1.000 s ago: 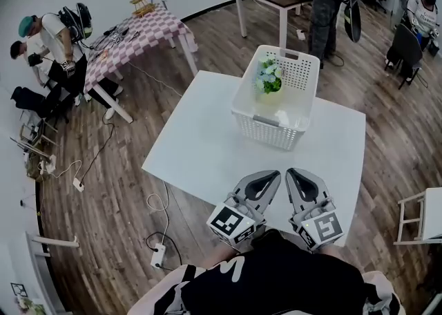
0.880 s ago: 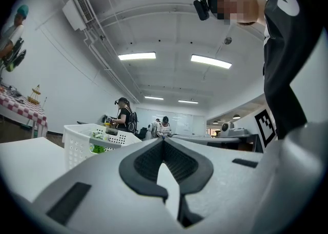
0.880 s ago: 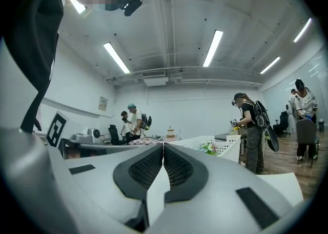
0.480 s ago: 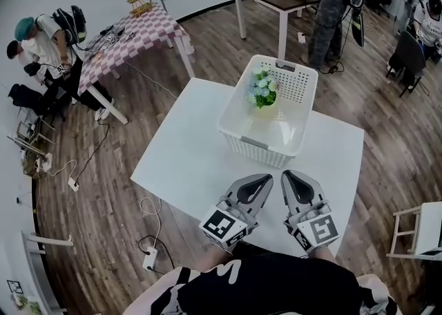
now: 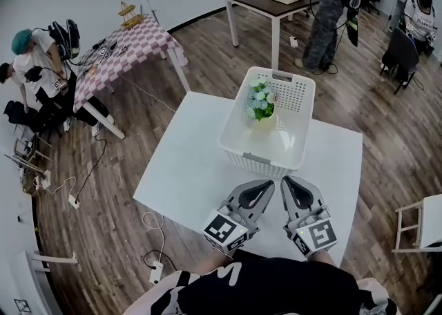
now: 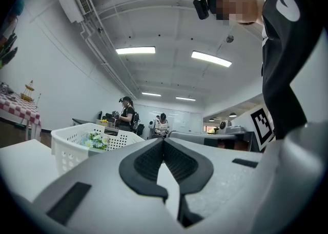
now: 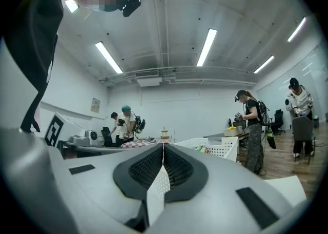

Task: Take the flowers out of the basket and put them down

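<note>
Now the basket (image 5: 257, 161) holds flowers (image 5: 261, 99); left hand-held gripper (image 5: 264, 188) and right hand-held gripper (image 5: 289, 186) closed, empty.

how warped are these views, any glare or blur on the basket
Head view: edges bend, basket and flowers sharp, evenly lit, no strong glare. Left gripper view: heavy fisheye, black corners, ceiling lights blown out. Right gripper view: same fisheye, same bright ceiling lights.

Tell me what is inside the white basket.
Only flowers with green leaves, in the far left part of the basket; the rest looks bare. The blooms cover whatever holds their stems.
</note>
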Demonstrator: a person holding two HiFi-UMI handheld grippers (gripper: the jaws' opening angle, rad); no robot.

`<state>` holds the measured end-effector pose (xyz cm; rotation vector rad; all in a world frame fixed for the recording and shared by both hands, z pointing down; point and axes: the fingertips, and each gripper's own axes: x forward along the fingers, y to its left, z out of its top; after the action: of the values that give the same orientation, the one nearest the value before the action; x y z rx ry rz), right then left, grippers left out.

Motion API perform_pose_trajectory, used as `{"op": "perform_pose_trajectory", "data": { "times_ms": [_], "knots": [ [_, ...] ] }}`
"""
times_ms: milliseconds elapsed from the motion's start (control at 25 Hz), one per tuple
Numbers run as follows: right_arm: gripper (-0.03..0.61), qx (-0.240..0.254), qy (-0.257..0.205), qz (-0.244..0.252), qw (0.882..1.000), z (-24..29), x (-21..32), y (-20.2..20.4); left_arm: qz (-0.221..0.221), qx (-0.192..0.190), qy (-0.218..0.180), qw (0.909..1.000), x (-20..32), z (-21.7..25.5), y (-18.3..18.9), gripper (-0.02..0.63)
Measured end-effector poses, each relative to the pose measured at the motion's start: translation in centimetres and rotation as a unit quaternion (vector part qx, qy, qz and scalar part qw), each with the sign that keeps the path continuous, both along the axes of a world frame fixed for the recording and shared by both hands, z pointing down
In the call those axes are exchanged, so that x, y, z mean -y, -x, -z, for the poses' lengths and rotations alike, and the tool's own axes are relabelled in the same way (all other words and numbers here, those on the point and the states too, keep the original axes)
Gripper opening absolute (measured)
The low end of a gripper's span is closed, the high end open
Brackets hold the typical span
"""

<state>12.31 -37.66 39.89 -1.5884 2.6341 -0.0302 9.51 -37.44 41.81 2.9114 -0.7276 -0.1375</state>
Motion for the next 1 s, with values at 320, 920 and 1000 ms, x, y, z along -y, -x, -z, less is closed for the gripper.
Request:
{"op": "perform_pose_trajectory", "data": {
  "times_ms": [320, 920, 1000],
  "knots": [
    [0.018, -0.029, -0.020, -0.022, 0.999, 1.2, 0.7, 0.4, -0.014, -0.009, 0.000, 0.9999, 1.3, 0.2, 1.2, 0.005],
    [0.018, -0.151, -0.070, 0.036, 0.985, 6.6, 4.7, 2.4, -0.019, -0.025, 0.013, 0.9994, 2.0, 0.2, 3.0, 0.005],
    [0.018, -0.181, -0.078, 0.055, 0.979, 7.1, 5.6, 2.8, -0.019, -0.027, 0.019, 0.9993, 1.7, 0.0, 3.1, 0.005]
  ]
}}
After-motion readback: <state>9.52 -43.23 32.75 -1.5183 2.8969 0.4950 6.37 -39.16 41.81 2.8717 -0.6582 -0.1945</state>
